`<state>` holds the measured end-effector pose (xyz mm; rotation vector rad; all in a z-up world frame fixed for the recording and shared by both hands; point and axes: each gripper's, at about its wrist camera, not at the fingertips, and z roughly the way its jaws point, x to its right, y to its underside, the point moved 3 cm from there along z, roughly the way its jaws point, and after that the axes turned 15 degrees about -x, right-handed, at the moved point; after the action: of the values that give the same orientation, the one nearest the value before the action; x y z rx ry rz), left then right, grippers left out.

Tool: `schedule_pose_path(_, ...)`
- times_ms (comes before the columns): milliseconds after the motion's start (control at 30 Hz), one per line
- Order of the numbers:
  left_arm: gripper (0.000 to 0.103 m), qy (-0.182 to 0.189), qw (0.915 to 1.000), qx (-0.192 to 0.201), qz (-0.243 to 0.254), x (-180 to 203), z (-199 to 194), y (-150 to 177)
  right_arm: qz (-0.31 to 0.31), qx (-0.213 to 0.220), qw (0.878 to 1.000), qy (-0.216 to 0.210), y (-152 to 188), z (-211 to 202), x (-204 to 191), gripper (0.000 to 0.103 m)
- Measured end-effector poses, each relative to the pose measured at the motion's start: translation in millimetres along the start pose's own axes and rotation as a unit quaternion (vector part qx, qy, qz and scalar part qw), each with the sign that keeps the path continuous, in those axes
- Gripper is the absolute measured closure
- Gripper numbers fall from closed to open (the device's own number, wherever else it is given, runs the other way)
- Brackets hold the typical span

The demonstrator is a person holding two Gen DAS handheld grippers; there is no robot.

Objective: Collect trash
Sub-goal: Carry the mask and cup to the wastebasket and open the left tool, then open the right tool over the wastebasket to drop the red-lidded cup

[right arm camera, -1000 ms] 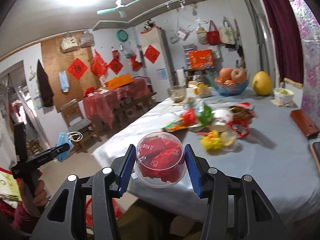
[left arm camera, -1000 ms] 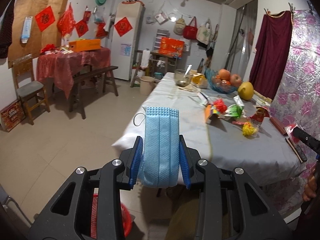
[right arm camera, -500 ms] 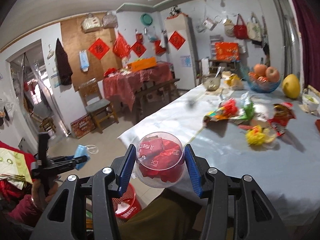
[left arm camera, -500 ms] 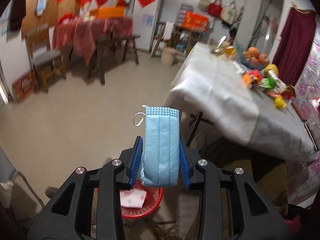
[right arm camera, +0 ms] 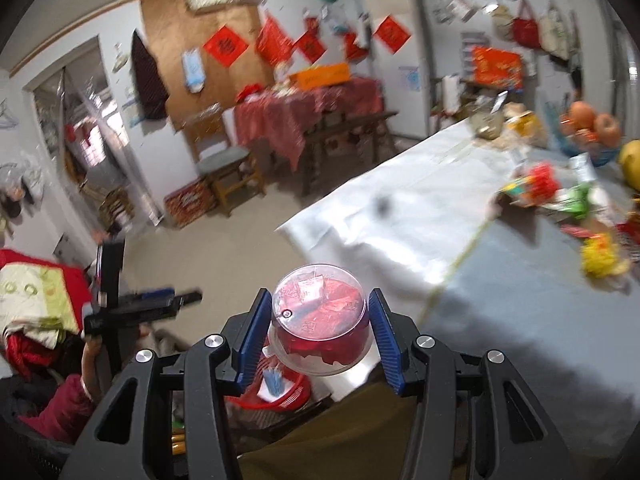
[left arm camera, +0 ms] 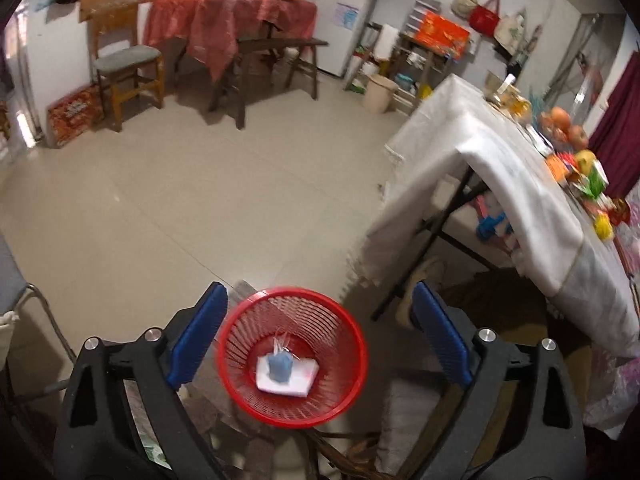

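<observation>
Progress: partly done. The red basket (left arm camera: 291, 356) on the floor already holds a blue face mask (left arm camera: 280, 366) lying on a white paper or packet (left arm camera: 301, 380). The left gripper (left arm camera: 316, 336) hangs directly above the basket; its jaws are opening, wide apart, with nothing between them.

The right gripper (right arm camera: 316, 336) is clamped on a clear plastic tub (right arm camera: 320, 320) with red wrappers inside, pads pressing both sides. It is held in the air near the table corner, and the basket rim shows just below and behind it in the right wrist view. By my judgement this tub is the next item due for the basket.

Outstanding: the table (right arm camera: 500, 280), covered in a white cloth, still carries a scatter of litter at its far side: red and green wrappers (right arm camera: 540, 192) and a yellow crumpled piece (right arm camera: 600, 258). A bowl of fruit (right arm camera: 592, 128) stands beyond them and does not look like trash.

Obstructions: the basket sits close to the table's folding leg (left arm camera: 424, 256) and the hanging cloth edge; the way down from above appears clear. The person's knees or clothing crowd the lower edge of both views. A wooden chair (left arm camera: 128, 68) and a second table with a red cloth (left arm camera: 228, 24) stand well apart across open floor.
</observation>
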<state>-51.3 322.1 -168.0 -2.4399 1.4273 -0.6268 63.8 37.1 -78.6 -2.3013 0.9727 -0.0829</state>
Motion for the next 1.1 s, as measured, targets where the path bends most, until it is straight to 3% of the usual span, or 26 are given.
schedule_pose_path(267, 0.007, -0.072, 0.995, 0.062, -0.03, -33.0, -30.9, -7.0, -0.08, -0.115, 0.989, -0.054, 1.3, 90.5, -77.0, 0.053)
schedule_pose_path(500, 0.007, -0.06, 0.9934, 0.077, -0.06, -59.9, -44.2, -10.2, -0.124, -0.156, 0.977, -0.073, -17.8, 143.4, -126.0, 0.053)
schedule_pose_path(567, 0.007, -0.059, 0.9928, 0.079, -0.069, -66.9, -47.1, -9.6, -0.127, -0.156, 0.977, -0.076, -22.5, 148.0, -133.4, 0.044)
schedule_pose_path(600, 0.007, -0.06, 0.9925, 0.08, -0.07, -68.8, -48.7, -9.1, -0.123, -0.151, 0.978, -0.075, -25.3, 145.7, -133.8, 0.035)
schedule_pose_path(633, 0.007, -0.062, 0.9922, 0.081, -0.071, -69.3, -49.4, -9.3, -0.12, -0.144, 0.979, -0.076, -26.2, 142.8, -134.3, 0.034)
schedule_pose_path(867, 0.007, -0.064, 0.992, 0.083, -0.07, -71.5, -53.9, -6.7, -0.11, -0.105, 0.986, -0.061, -27.2, 107.1, -113.9, 0.034)
schedule_pose_path(1100, 0.007, -0.063, 0.9929, 0.093, -0.039, -41.5, -63.9, -10.0, -0.073, -0.063, 0.995, -0.037, -22.0, 68.7, -70.4, 0.033)
